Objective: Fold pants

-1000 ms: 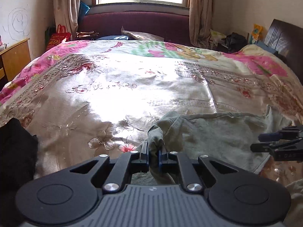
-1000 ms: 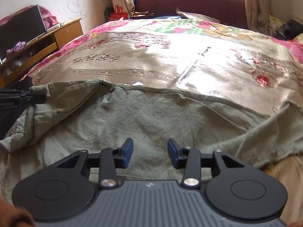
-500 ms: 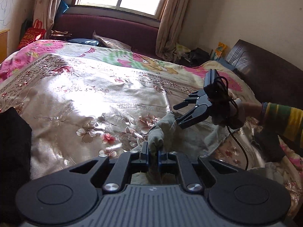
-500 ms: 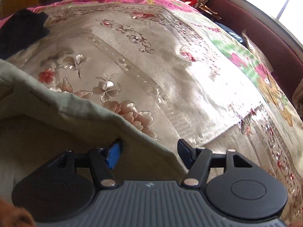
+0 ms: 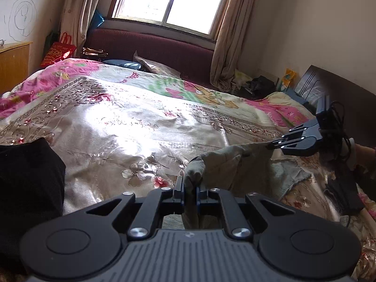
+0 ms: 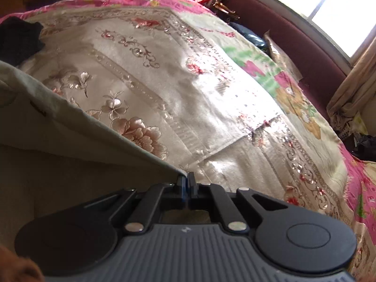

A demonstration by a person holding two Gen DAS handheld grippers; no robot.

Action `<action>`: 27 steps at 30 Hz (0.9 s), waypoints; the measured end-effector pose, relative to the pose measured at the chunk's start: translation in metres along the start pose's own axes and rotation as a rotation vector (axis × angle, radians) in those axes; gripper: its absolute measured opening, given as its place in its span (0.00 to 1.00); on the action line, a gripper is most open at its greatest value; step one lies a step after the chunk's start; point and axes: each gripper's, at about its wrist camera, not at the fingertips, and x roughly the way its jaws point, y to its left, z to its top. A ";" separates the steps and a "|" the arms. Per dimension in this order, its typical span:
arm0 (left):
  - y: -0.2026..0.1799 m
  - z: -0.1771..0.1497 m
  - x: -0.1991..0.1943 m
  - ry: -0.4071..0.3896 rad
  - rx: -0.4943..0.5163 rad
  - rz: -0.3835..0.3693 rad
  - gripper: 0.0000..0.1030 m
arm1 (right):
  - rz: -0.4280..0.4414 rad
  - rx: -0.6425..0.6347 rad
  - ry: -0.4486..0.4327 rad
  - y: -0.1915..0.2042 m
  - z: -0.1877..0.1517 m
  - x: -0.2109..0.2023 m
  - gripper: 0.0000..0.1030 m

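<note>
The grey-green pants (image 5: 235, 166) hang lifted off the bed between my two grippers. In the left wrist view my left gripper (image 5: 189, 189) is shut on a bunched fold of them. Further right in that view, my right gripper (image 5: 270, 145) pinches the far end of the stretched top edge. From the right wrist view, the right gripper (image 6: 185, 182) is shut on the corner of the pants (image 6: 58, 136), whose edge runs away to the upper left. The lower part of the pants is hidden behind the gripper bodies.
A shiny floral bedspread (image 5: 131, 127) covers the bed. A black garment (image 5: 28, 176) lies at the left. A dark red headboard (image 5: 155, 49) and curtained window stand at the far end. A dark board (image 5: 333, 94) leans at right, beside a sleeve (image 5: 366, 155).
My right gripper has shut on the pants edge that lay between its open fingers and lifted it. The left gripper rose a little, still holding its fold; the pants edge is now stretched taut.
</note>
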 end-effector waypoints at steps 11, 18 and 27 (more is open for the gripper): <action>0.011 -0.035 -0.038 -0.055 0.067 0.121 0.26 | -0.018 0.123 -0.110 0.098 -0.078 -0.207 0.01; 0.029 -0.095 -0.060 0.042 0.046 0.161 0.27 | 0.309 0.294 0.163 0.214 -0.160 -0.150 0.04; 0.022 -0.125 -0.073 0.025 0.084 0.192 0.27 | 0.272 0.108 0.173 0.223 -0.131 -0.169 0.28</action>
